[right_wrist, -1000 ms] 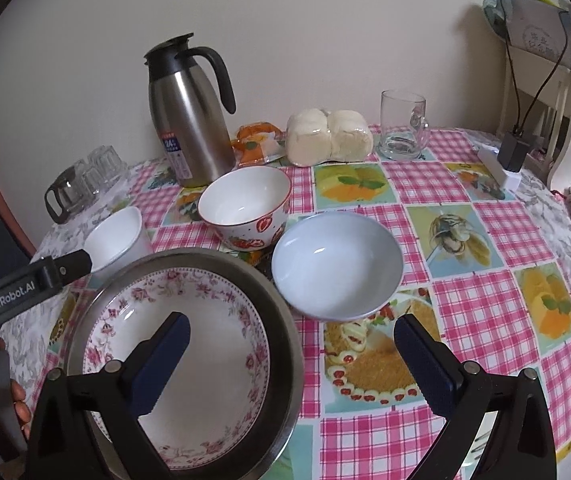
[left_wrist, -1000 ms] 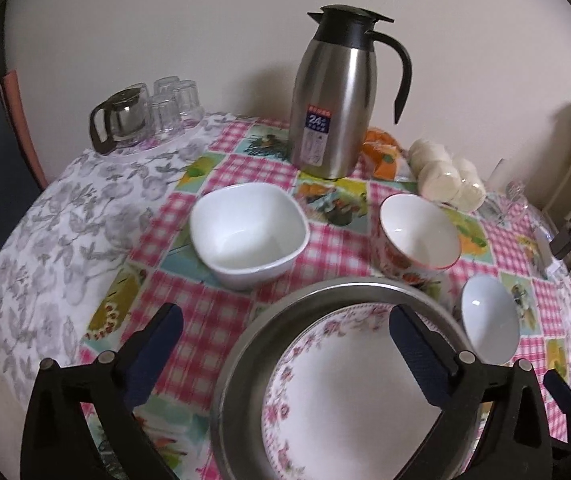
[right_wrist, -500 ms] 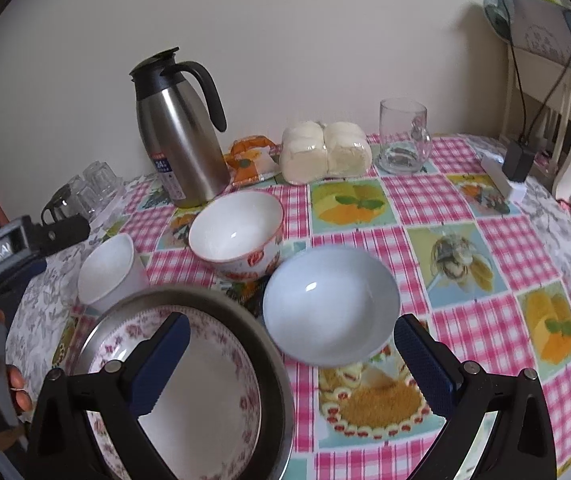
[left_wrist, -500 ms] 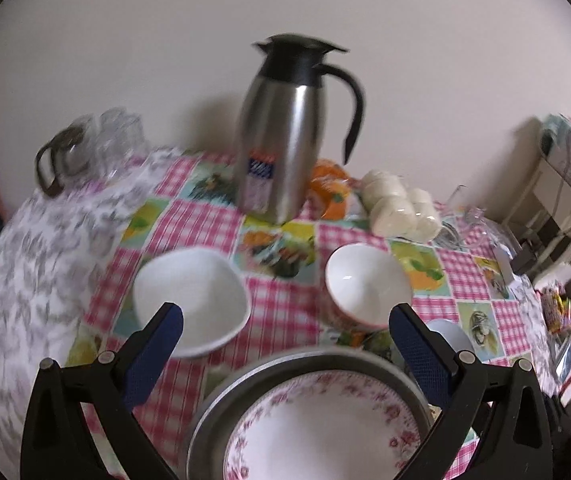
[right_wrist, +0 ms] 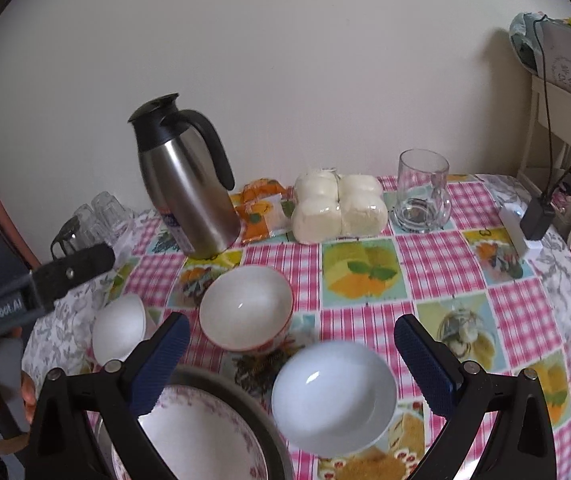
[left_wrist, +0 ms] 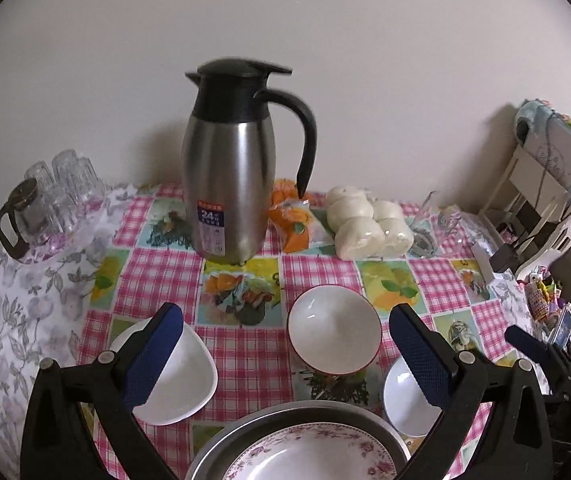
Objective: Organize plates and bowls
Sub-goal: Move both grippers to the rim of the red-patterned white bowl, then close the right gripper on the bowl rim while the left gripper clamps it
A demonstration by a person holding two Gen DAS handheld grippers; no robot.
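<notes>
A floral-rimmed plate (left_wrist: 309, 456) (right_wrist: 201, 436) lies inside a metal pan (left_wrist: 245, 428) (right_wrist: 221, 386) at the table's near edge. Behind it stand a square white bowl (left_wrist: 181, 376) (right_wrist: 119, 328), a red-patterned round bowl (left_wrist: 333, 328) (right_wrist: 245, 306) and a pale blue bowl (left_wrist: 405, 400) (right_wrist: 333, 392). My left gripper (left_wrist: 285, 346) hovers open above the pan, holding nothing. My right gripper (right_wrist: 291, 358) is open too, above the pale blue bowl and the pan's edge. The left gripper's body and a hand show at the left of the right wrist view.
A steel thermos jug (left_wrist: 229, 184) (right_wrist: 185, 184), an orange snack packet (left_wrist: 291, 216), wrapped white buns (left_wrist: 365, 224) (right_wrist: 339, 208) and a glass mug (right_wrist: 421, 192) line the back. Small glasses and a glass pot (left_wrist: 45, 204) sit back left. A white shelf with cables (right_wrist: 565, 92) stands right.
Both grippers have drawn back and tilted up, so the pan and plate slid toward the bottom edge and more of the wall and table's back shows. Both stay open.
</notes>
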